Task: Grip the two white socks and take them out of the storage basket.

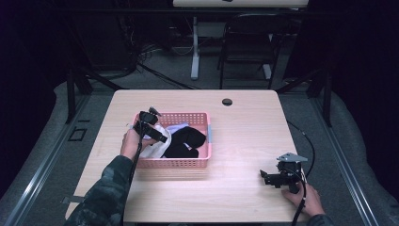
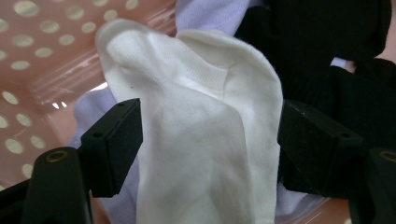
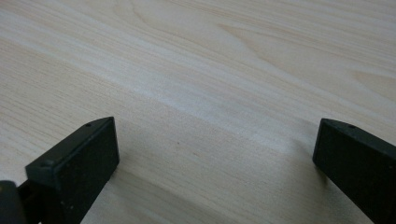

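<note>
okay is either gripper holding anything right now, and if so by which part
Nothing is held. The left gripper is open astride a white sock in the pink basket, not closed on it. The right gripper is open over bare table.

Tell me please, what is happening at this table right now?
A person holds tongs in each hand. The left tongs reach into the pink basket on the table, open, with a white sock between the jaws; they have not closed on it yet. Black socks and a pale lilac cloth also lie in the basket. The right tongs are open over bare table near the right front corner, holding nothing.
</note>
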